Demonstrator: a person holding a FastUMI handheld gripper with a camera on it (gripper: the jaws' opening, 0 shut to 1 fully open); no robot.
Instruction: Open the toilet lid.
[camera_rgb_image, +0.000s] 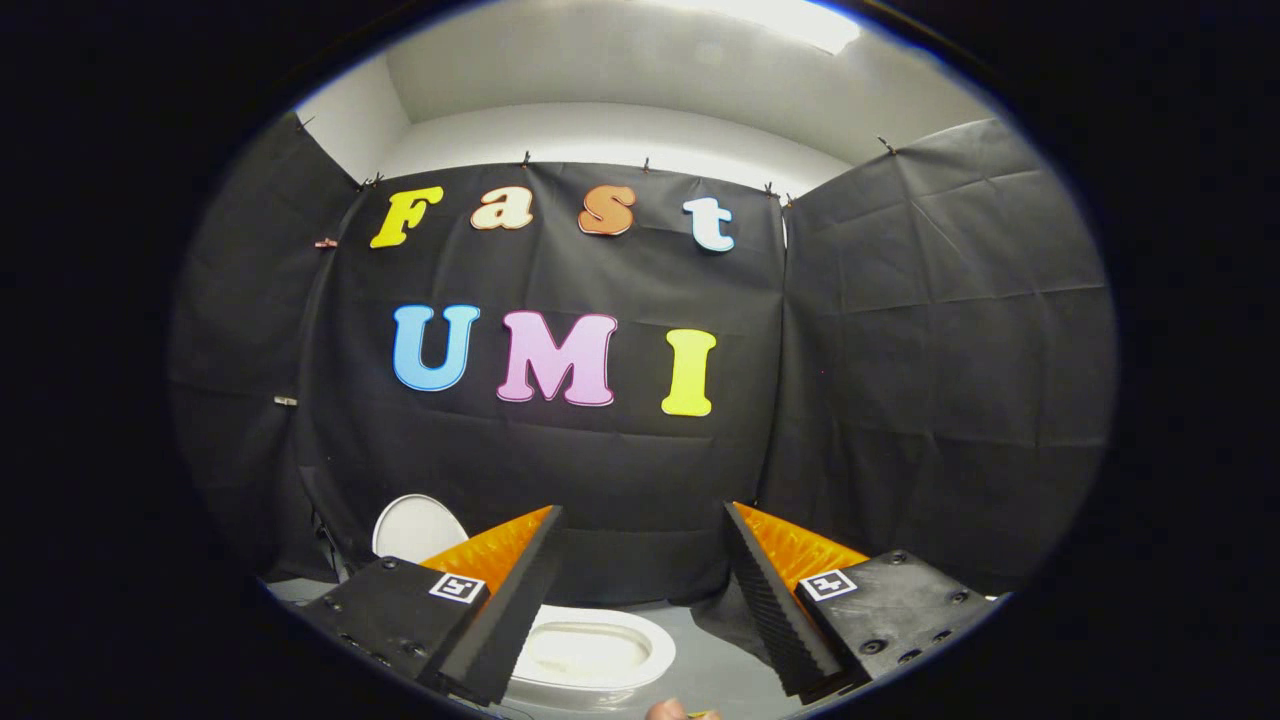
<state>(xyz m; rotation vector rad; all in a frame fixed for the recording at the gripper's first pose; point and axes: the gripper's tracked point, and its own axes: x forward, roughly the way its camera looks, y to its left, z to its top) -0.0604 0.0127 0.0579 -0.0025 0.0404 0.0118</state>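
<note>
Beyond the spread, empty hand-held gripper (640, 575), toilet lid (415, 527) upright.

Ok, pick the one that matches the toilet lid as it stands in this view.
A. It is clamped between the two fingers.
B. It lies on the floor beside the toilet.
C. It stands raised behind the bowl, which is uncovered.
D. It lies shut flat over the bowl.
C: the toilet lid stands up by the booth's black cloth wall, the toilet bowl lies uncovered below, and the gripper is open, holding nothing.
</note>
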